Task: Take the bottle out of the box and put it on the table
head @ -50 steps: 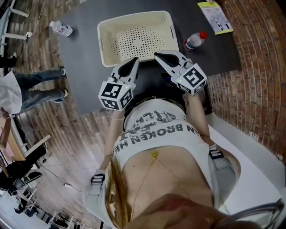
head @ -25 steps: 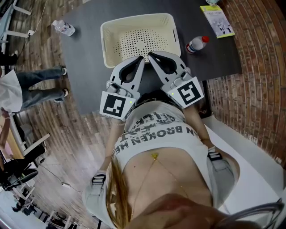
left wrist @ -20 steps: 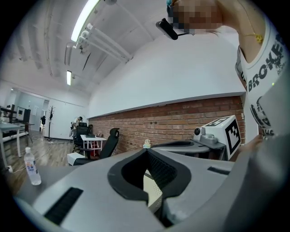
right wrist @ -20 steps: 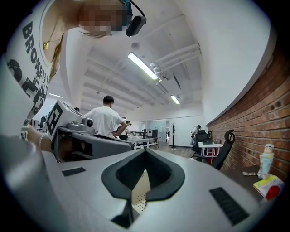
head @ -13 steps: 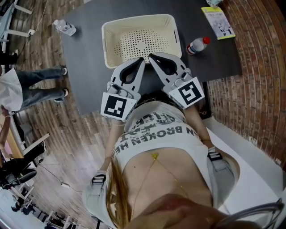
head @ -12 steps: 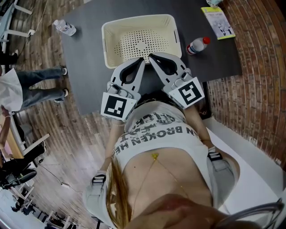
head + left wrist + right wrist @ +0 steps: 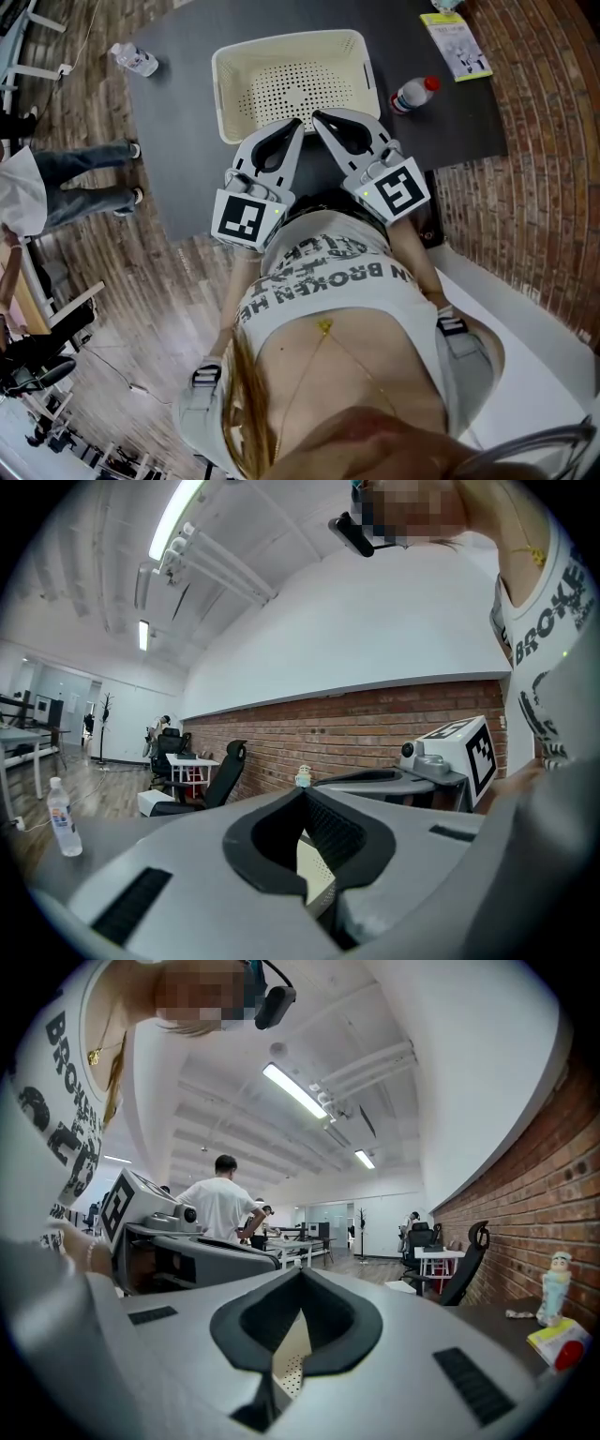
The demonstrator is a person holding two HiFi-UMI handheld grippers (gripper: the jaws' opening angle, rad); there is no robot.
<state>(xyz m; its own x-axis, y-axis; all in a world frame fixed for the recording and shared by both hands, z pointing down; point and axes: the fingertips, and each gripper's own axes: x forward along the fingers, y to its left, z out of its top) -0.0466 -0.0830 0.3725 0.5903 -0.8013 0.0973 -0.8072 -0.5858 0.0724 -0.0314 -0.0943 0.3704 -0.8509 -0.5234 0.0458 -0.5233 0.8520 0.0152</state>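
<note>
Both hand-held grippers (image 7: 298, 123) (image 7: 315, 115) closer together

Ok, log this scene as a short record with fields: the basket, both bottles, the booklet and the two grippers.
basket: cream, perforated, on the dark table, nothing inside
red-capped bottle: lying on the table, right of the basket
clear bottle: at the table's far left corner
booklet: at the far right of the table
left gripper: shut, empty, tip at the basket's near rim
right gripper: shut, empty, tip beside the left's
</note>
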